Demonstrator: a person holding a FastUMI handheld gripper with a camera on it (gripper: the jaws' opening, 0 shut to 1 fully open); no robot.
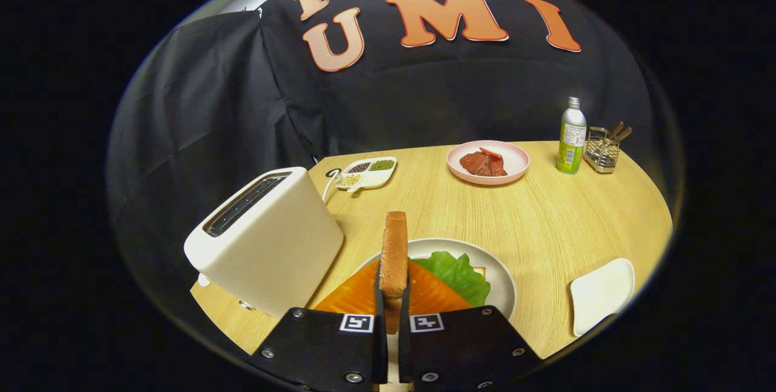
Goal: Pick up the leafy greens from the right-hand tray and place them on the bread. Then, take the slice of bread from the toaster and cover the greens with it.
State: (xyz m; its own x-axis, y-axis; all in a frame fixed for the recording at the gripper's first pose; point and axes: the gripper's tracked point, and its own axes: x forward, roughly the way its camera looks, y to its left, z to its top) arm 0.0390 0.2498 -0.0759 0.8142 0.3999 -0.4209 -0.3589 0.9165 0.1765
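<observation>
Both fingers (393,295) clamping upright bread slice (394,246).

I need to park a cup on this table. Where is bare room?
Bare wood lies between the pink plate, the bottle and the white tray. Crowded: the toaster beside the plate, over which the tool grips the bread slice.

pink plate (514,165) (meat) | bottle (571,137) | caddy (601,151) | sectioned dish (370,172)

bottle (571,137) label: print too small to read | no other legible text
</observation>
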